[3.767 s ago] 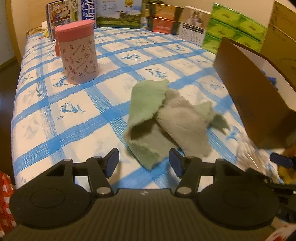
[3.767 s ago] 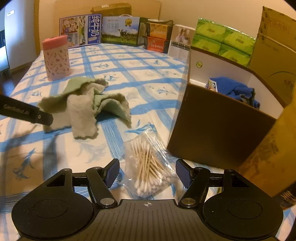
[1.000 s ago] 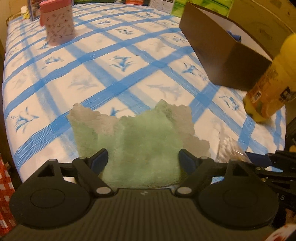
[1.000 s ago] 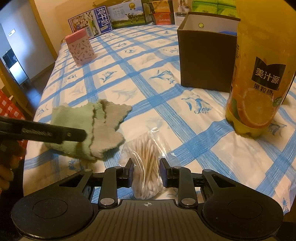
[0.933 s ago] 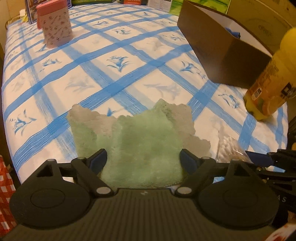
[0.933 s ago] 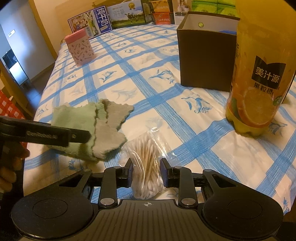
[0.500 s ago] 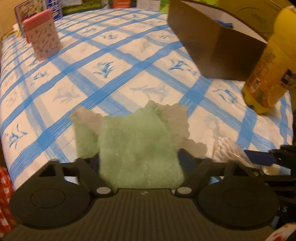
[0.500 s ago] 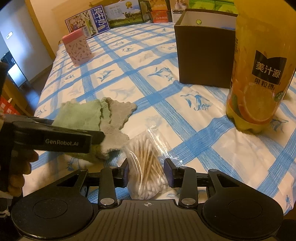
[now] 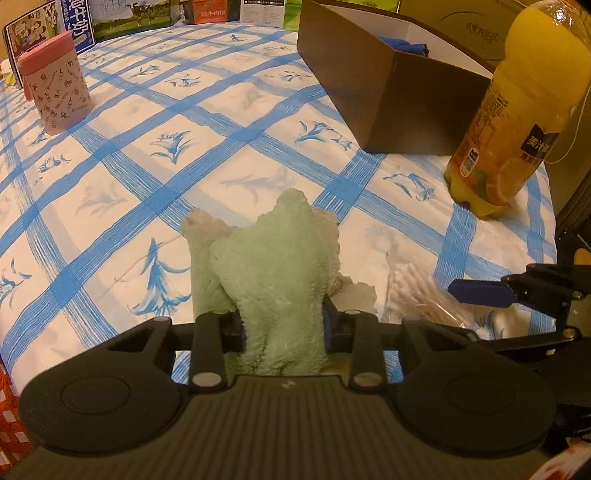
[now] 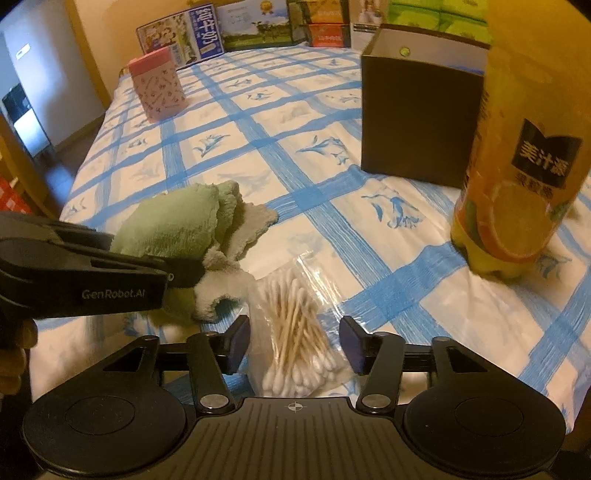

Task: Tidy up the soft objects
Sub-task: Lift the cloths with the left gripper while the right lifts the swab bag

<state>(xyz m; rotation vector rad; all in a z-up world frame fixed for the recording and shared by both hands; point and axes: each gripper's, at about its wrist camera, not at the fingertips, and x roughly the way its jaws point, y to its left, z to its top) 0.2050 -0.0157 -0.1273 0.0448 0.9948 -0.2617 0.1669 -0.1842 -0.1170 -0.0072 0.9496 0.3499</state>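
A green and grey fleecy cloth [image 9: 269, 266] lies bunched on the blue-checked tablecloth [image 9: 110, 166]. My left gripper [image 9: 284, 328] has its jaws closing on the cloth's near end, and both pads press into the pile. The right wrist view shows the same cloth [image 10: 177, 221] with the left gripper [image 10: 184, 275] clamped on it from the left. My right gripper [image 10: 293, 343] has its jaws opening. A clear bag of cotton swabs [image 10: 291, 321] lies on the table between them, with neither pad squeezing it.
A dark brown open box [image 10: 417, 122] stands beyond, with a blue cloth [image 9: 410, 46] inside. An orange juice bottle [image 10: 517, 166] stands close on the right. A pink canister [image 10: 159, 85] sits far left, and cartons [image 10: 258, 26] line the back edge.
The left jaws have come together on the green cloth, squeezing it into a narrow upright bunch. The right jaws, earlier tight on the swab bag, have spread apart from it.
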